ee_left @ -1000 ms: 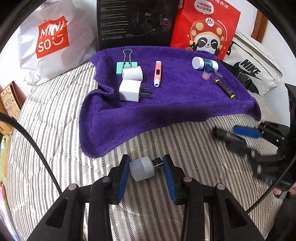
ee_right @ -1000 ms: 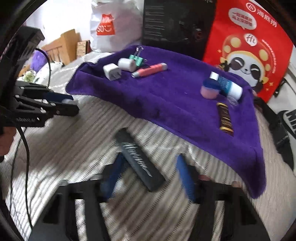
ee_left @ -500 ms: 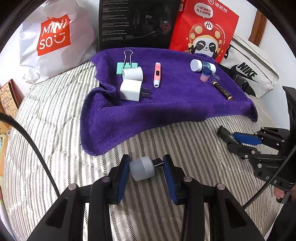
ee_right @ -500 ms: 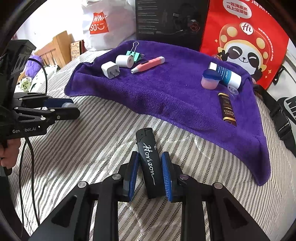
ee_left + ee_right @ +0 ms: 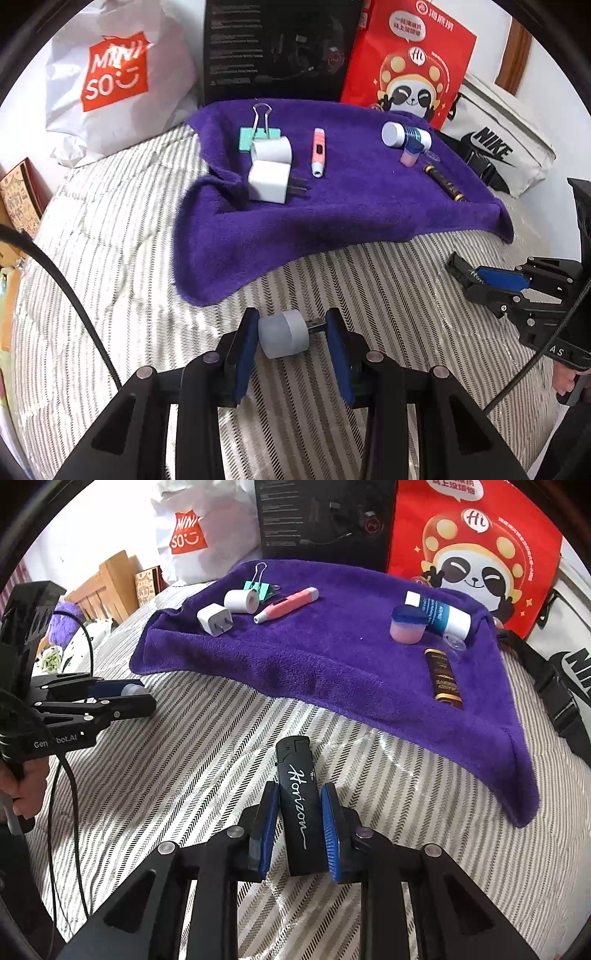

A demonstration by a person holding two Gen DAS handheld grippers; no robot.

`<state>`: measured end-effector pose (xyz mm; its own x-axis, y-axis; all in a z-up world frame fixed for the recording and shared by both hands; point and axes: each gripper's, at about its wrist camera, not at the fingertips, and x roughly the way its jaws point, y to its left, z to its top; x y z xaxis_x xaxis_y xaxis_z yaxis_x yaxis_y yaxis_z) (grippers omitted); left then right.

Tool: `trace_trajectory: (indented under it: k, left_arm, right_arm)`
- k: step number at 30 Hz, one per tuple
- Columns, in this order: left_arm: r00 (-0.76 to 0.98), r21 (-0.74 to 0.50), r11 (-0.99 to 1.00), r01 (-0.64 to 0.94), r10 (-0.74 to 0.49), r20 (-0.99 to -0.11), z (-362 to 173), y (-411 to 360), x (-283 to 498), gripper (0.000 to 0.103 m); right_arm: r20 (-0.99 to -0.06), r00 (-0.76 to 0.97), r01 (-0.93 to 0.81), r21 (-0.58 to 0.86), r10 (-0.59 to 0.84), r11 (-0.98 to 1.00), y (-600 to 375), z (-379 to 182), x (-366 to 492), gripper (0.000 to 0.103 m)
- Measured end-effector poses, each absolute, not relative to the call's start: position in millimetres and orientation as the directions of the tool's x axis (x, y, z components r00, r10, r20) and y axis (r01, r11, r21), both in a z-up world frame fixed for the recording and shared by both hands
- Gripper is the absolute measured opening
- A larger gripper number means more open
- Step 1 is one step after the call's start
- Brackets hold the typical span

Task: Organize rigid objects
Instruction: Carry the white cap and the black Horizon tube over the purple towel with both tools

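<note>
My left tool (image 5: 291, 334) is closed on a small grey USB adapter (image 5: 283, 334), pinching it end to end between the blue pads, its metal plug pointing at the right pad. It sits just above the striped bed (image 5: 110, 258), near the front corner of the purple towel (image 5: 332, 206). My right tool (image 5: 298, 823) is clamped on a black lighter (image 5: 297, 805) with white script lettering, held lengthwise so its cap end sticks out forward over the bed, short of the towel's edge. On the towel lie a white charger (image 5: 269, 181), a white roll (image 5: 271, 149) touching a green binder clip (image 5: 258, 134), a pink pen-shaped thing (image 5: 318, 152), a white and blue tube (image 5: 441, 616), a pink jar with a blue lid (image 5: 407, 624) and a dark brown tube (image 5: 443, 681).
</note>
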<state>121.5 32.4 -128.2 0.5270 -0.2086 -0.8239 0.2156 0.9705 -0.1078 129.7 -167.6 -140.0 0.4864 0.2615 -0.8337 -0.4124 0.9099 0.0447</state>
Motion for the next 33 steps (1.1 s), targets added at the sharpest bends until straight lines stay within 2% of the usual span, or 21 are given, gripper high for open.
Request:
trace_trajectory:
  k: [14, 33]
  left_arm:
    - [0.54, -0.109, 0.97, 0.216, -0.212, -0.814, -108, 40, 125, 0.035]
    - [0.573, -0.112, 0.962, 0.249, -0.24, -0.784, -81, 38, 153, 0.035]
  right_arm:
    - [-0.795, 0.523, -0.385, 0.102, 0.308, 0.917, -186, -117, 131, 0.023]
    - [-0.748, 0.591, -0.37, 0.081, 0.302, 0.925, -198, -77, 174, 0.023]
